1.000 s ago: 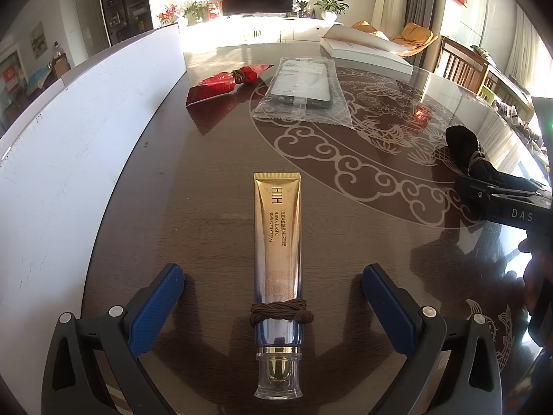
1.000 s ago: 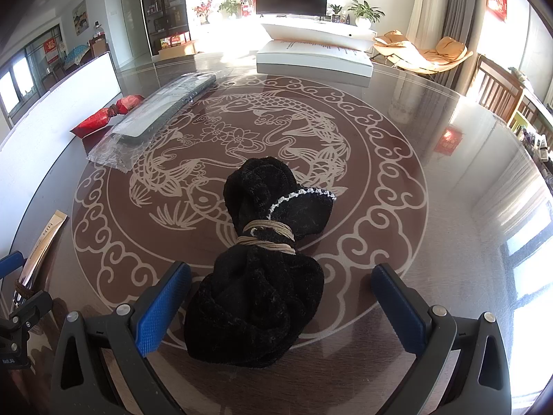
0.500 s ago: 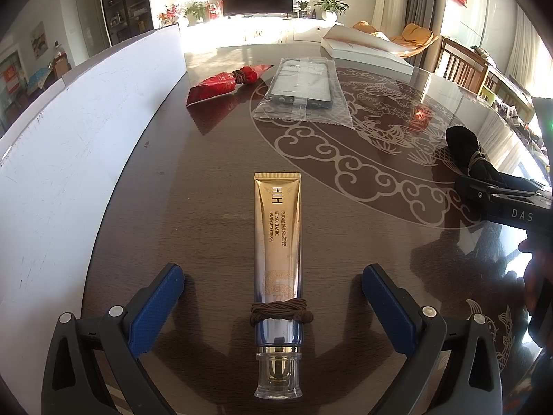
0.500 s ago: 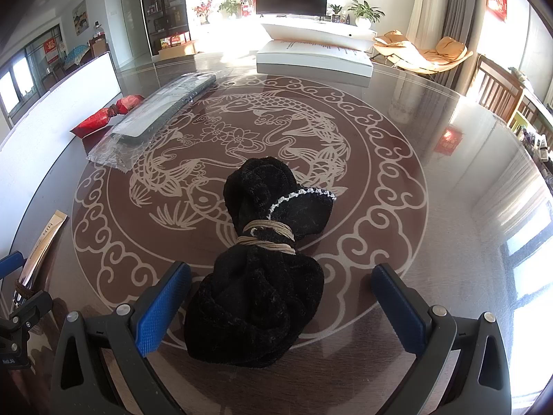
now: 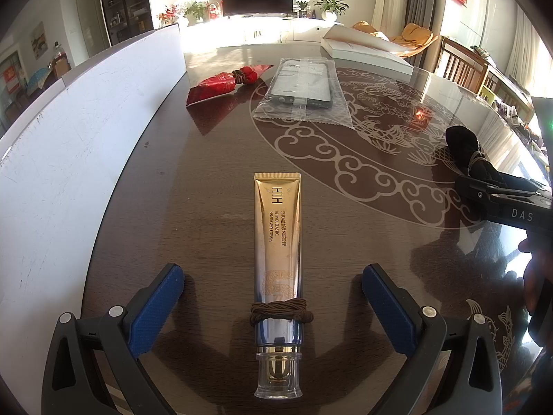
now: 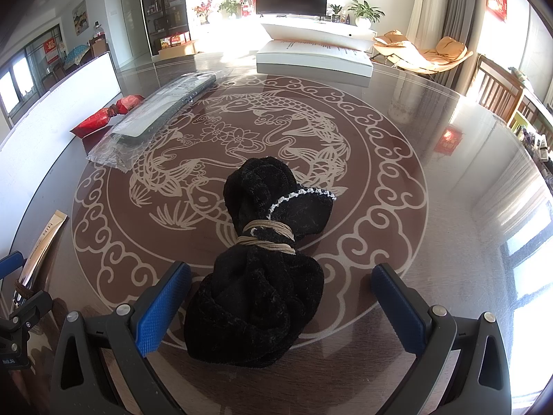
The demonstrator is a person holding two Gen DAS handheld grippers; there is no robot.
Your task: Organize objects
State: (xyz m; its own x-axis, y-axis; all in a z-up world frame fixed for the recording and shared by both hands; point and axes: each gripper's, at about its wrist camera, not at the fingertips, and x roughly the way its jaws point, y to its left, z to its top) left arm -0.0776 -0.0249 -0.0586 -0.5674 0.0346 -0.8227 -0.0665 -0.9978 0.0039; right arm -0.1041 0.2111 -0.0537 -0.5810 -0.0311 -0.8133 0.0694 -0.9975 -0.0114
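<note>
Both grippers stand wide open and empty, the left gripper [image 5: 273, 297] straddling the gold plastic cream tube [image 5: 277, 242] lying flat on the glossy glass-topped table [image 5: 214, 186], the right gripper [image 6: 280, 297] flanking the cord-tied black fabric bundle [image 6: 262, 276]; risk: the slick tube skidding under closure, the soft bundle yielding and slipping.

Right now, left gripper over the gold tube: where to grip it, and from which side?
Probably the tube body just past the brown cord, across its narrow width. It lies flat, cap toward the camera, centred lengthwise between the open left gripper fingers, so come straight down and close from both long sides.
</note>
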